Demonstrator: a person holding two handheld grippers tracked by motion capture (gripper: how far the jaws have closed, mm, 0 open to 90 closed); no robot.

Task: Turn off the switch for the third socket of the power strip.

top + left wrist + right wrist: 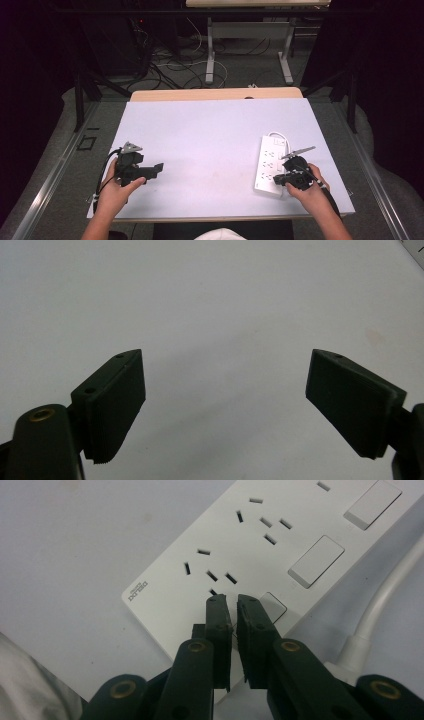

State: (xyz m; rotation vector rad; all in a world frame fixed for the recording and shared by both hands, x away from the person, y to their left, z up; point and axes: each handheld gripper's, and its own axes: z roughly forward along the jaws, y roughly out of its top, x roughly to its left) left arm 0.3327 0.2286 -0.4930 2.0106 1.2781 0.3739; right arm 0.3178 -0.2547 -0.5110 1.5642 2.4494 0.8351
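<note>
The white plastic power strip (270, 166) with several sockets and rocker switches lies flat on the pale grey table (210, 140), at the lower right of the high view, its white cable (278, 135) looping off the far end. The right tool (291, 176) sits at the strip's near right corner, held by the person's right hand (312, 192) coming up from the bottom edge. In the right gripper view the right tool (234, 600) has its two black jaws almost together, only a thin slit between them and nothing in it; their tips hover just over the nearest rocker switch (272, 607) at the strip's edge, whether touching it I cannot tell. The left tool (157, 167) rests at the lower left of the high view, well apart from the strip. In the left gripper view its jaws (225, 390) stand wide apart over bare table, gripping nothing
</note>
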